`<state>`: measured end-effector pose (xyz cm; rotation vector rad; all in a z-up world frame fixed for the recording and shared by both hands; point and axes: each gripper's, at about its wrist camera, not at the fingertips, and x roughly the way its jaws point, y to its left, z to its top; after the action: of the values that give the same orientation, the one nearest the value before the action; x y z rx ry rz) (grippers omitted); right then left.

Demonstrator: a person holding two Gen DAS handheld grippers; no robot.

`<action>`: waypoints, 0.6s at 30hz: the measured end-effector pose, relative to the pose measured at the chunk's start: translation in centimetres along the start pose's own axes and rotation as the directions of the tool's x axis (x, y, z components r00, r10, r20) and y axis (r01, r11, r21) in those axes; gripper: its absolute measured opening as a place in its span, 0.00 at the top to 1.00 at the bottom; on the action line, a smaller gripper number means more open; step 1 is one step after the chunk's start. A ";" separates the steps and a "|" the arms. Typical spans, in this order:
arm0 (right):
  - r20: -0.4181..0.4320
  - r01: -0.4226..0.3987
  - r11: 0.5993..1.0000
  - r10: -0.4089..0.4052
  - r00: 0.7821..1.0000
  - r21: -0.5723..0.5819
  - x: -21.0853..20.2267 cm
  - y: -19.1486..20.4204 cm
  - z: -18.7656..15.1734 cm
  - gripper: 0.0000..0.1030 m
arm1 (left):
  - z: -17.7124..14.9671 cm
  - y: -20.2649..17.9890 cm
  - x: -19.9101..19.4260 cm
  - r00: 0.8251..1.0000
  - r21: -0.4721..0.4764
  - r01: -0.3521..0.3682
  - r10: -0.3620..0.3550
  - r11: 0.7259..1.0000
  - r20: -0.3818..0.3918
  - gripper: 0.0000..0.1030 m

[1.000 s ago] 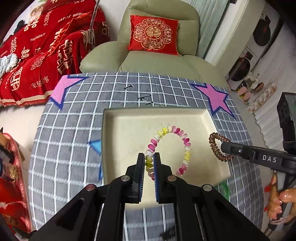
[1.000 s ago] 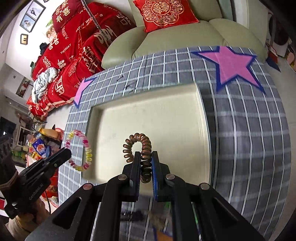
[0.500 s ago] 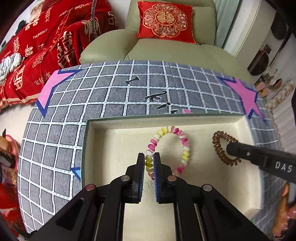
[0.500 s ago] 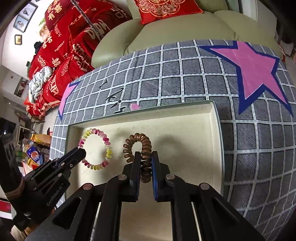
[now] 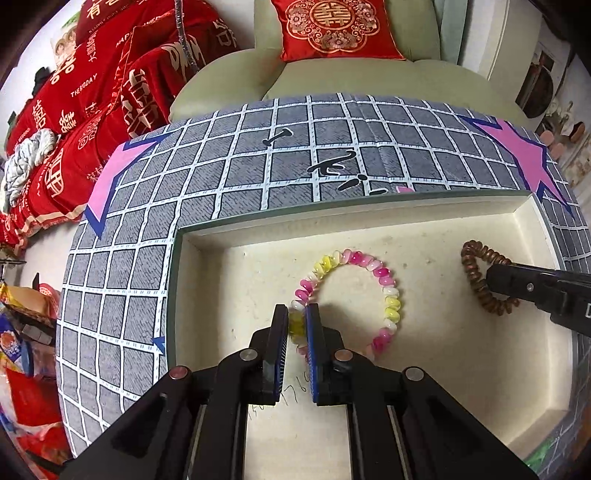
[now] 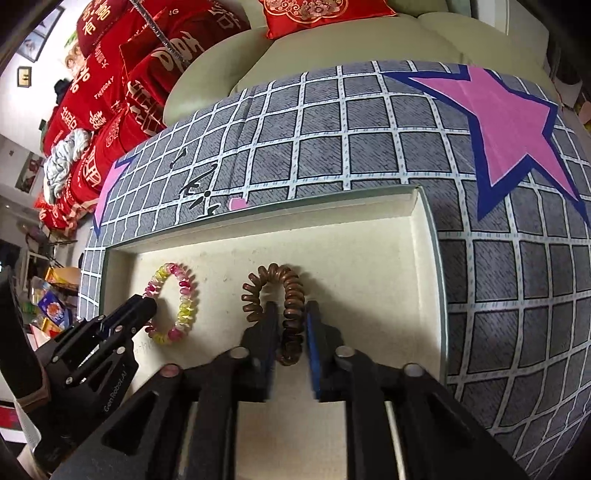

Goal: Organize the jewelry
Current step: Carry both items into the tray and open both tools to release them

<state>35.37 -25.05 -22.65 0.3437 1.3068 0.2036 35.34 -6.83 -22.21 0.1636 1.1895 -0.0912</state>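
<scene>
A pink, yellow and white bead bracelet [image 5: 384, 280] lies low inside a cream tray [image 5: 369, 218]. My left gripper [image 5: 296, 325] is shut on its left side. A brown spiral coil bracelet [image 6: 291, 291] is also inside the tray, to the right of the bead bracelet [image 6: 184, 306]. My right gripper [image 6: 289, 321] holds the coil between its fingers; the jaws stand slightly wider than before. The coil also shows in the left wrist view [image 5: 476, 280], with the right gripper's tip on it.
The tray [image 6: 432, 229] sits on a grey checked cloth [image 5: 221, 177] with pink stars [image 6: 506, 110]. A green armchair with a red cushion [image 5: 332, 26] stands behind the table. Red blankets [image 5: 92, 92] lie at the left.
Both grippers have moved forward and down into the tray with their bracelets. The right jaws have opened a little around the coil.
</scene>
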 end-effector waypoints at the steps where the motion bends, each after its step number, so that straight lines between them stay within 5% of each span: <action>1: 0.004 0.002 1.000 -0.002 1.000 0.001 -0.2 0.1 0.0 0.52 | 0.0 0.0 -0.1 1.000 -0.003 0.000 0.000 1.000 0.005 0.82; 3: 0.018 -0.002 1.000 0.002 1.000 0.000 -0.5 0.4 0.2 0.43 | 0.0 0.0 -0.3 1.000 -0.009 -0.003 0.003 1.000 0.011 0.82; 13: 0.099 -0.066 0.998 0.063 0.993 0.021 -4.1 0.7 0.2 0.43 | -0.1 0.3 -1.2 0.998 -0.021 0.060 -0.060 0.998 0.023 0.82; 14: 0.107 -0.073 0.997 0.069 0.992 0.027 -4.5 0.7 0.2 0.43 | 0.0 0.3 -1.3 0.998 -0.021 0.065 -0.064 0.998 0.025 0.66; 15: 0.112 -0.078 0.997 0.074 0.991 0.030 -4.8 0.7 0.1 0.43 | 0.0 0.2 -1.5 0.998 -0.021 0.065 -0.065 0.998 0.027 0.08; 16: 0.117 -0.083 0.996 0.078 0.990 0.033 -5.1 0.8 0.0 0.43 | 0.0 0.2 -1.9 0.998 -0.028 0.051 -0.049 0.998 0.041 0.00; 18: 0.125 -0.091 0.995 0.086 0.988 0.033 -5.7 0.9 -0.2 0.43 | 0.1 0.0 -3.1 0.995 -0.021 0.026 -0.024 0.999 0.100 0.00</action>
<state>33.82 -26.06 -17.20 0.4415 1.1753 0.2284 34.25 -6.86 -19.27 0.1232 1.0923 -0.1068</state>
